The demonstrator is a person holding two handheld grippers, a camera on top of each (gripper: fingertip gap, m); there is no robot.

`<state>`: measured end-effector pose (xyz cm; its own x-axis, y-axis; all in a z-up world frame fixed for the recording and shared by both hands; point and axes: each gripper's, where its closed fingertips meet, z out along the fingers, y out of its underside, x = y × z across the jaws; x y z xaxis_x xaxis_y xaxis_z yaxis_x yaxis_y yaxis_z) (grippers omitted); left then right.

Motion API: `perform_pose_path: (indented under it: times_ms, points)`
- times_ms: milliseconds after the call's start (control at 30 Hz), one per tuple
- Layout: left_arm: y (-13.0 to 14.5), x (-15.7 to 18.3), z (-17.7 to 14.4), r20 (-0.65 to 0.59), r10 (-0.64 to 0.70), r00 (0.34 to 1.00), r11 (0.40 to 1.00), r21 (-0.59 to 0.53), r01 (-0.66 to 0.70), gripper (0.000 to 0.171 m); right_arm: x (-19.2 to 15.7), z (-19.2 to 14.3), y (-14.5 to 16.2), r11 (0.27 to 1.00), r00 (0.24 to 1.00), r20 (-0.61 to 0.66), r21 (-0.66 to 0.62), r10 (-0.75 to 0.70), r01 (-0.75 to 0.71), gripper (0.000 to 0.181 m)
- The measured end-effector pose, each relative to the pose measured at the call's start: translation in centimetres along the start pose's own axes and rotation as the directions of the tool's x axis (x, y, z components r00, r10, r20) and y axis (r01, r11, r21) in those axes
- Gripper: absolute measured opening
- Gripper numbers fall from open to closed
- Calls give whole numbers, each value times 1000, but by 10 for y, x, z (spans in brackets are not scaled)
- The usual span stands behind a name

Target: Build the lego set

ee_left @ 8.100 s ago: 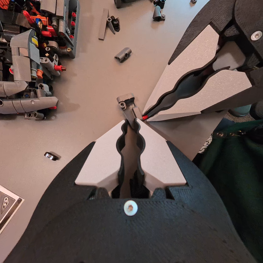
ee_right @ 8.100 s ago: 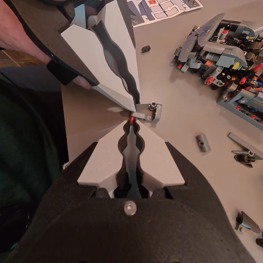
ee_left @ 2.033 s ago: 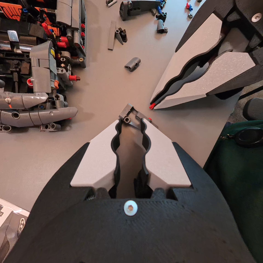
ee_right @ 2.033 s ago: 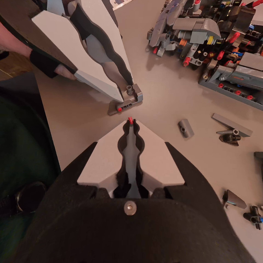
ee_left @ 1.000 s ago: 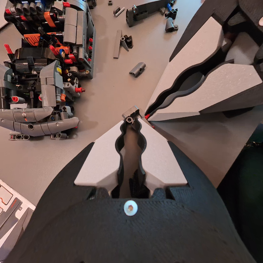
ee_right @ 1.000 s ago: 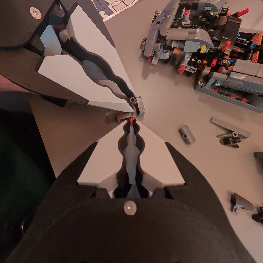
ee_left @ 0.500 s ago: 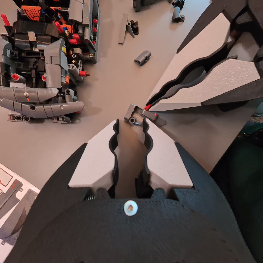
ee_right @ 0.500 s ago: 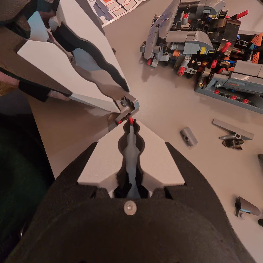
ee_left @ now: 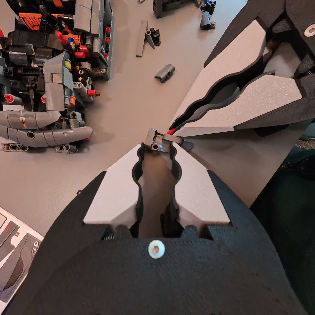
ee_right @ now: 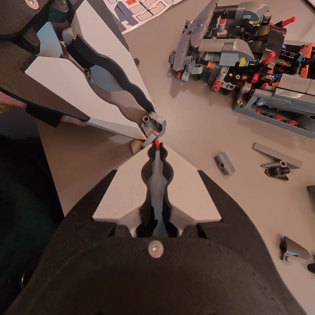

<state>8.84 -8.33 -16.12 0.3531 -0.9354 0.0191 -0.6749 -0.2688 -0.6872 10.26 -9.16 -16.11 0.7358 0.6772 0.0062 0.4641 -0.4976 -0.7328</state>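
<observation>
A small grey bracket piece [ee_left: 154, 138] with a round stud sits between the fingertips of my left gripper [ee_left: 156, 145], which is shut on it just above the table. In the right wrist view the same piece [ee_right: 153, 124] shows between the left gripper's tips [ee_right: 148, 123]. My right gripper [ee_right: 156, 146] is shut on a small red pin [ee_right: 157, 143], whose tip touches the side of the bracket. The right gripper [ee_left: 172, 132] and the pin [ee_left: 171, 131] also show in the left wrist view.
A large part-built grey, black and red model [ee_left: 51, 85] [ee_right: 247, 59] stands beyond. Loose parts lie about: a grey connector [ee_left: 165, 73] [ee_right: 224, 163], a grey panel with a black part [ee_left: 146, 37] [ee_right: 277, 158]. An instruction sheet [ee_left: 10, 247] [ee_right: 136, 12] lies nearby. The table edge and green clothing [ee_left: 289, 221] are close. Both grippers' tips are close together, under 4 cm apart. My right gripper's tips are some 7 cm from the grey connector [ee_left: 165, 73]. Look for it in the right wrist view [ee_right: 222, 159] too.
Half a second ago my left gripper was open with the bracket lying ahead of it; now its fingers have closed on the bracket. The right gripper still holds the red pin against it.
</observation>
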Motion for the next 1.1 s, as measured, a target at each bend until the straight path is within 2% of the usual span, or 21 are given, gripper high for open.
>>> perform_pose_path:
  times_ms: [333, 567, 1100]
  points:
    - [-7, -3, 7, -1, 47, 999, 999, 4, -47, 14, -3, -2, 2, 1000, 998, 52, 0, -19, 19, 2]
    - [-11, -5, 10, 91, 71, 993, 996, 42, -75, 15, -2, -2, 2, 1000, 999, 32, 1, -24, 24, 2]
    - [-12, -6, 10, 134, 99, 986, 993, 43, -105, 15, -3, -2, 2, 984, 983, 38, 15, -180, 179, 1]
